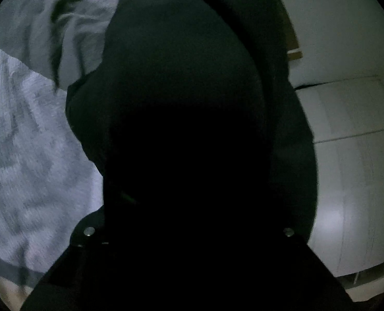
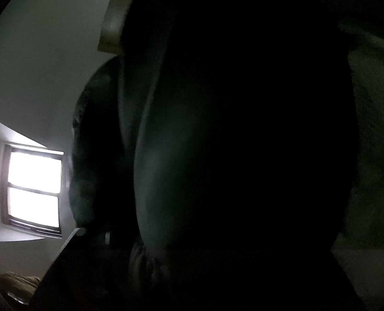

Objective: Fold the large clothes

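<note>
A large dark garment (image 1: 179,77) fills the middle of the left wrist view, rising straight from my left gripper (image 1: 189,181) and hanging clear of the bed. The cloth covers the fingers; only the mount with its two screws shows at the bottom. In the right wrist view the same dark garment (image 2: 243,129) blocks nearly everything and bunches over my right gripper (image 2: 217,207), whose fingers are also hidden. Both grippers appear shut on the cloth, which hangs lifted from each.
A pale patterned bedspread (image 1: 23,142) and a rumpled grey sheet (image 1: 36,26) lie to the left. White panelled furniture or wall (image 1: 347,116) stands at right. A bright window (image 2: 33,186) and a plain wall (image 2: 49,64) are left of the right gripper, and dim bedding (image 2: 373,129) lies to its right.
</note>
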The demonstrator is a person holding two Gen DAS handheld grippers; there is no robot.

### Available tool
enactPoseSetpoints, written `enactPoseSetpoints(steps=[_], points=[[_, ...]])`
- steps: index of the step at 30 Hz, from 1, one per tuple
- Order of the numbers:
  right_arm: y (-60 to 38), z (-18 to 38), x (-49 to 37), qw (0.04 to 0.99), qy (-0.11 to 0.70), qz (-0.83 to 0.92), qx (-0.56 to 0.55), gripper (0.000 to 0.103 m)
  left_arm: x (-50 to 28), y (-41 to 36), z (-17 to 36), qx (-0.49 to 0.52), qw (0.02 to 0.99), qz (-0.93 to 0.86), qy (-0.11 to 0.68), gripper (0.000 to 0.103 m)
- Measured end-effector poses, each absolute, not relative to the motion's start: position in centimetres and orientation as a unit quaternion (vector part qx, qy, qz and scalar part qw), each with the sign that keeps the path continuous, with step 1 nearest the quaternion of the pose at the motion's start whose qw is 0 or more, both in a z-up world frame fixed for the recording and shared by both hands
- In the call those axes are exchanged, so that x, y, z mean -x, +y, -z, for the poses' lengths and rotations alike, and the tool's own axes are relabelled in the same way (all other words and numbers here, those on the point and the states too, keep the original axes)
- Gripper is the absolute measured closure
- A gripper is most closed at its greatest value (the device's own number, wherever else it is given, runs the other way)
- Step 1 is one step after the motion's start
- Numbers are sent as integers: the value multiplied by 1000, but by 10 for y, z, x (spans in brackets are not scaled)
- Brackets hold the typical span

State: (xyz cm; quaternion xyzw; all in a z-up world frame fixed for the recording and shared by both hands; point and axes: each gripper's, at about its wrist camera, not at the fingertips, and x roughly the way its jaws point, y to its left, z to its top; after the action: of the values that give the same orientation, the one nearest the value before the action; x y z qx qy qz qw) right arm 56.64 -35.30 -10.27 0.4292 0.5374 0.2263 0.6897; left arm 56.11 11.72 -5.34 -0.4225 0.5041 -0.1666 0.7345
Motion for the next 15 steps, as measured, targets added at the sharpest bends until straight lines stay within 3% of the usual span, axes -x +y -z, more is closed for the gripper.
enactPoseSetpoints(steps=[6,15], points=[[-330,45,-571,722,499,-258,-403,72,-556,101,10,409,753,199,475,80],[-278,-18,-566,737,460,-309,-387,73,-506,127,-59,397,789,224,413,83]])
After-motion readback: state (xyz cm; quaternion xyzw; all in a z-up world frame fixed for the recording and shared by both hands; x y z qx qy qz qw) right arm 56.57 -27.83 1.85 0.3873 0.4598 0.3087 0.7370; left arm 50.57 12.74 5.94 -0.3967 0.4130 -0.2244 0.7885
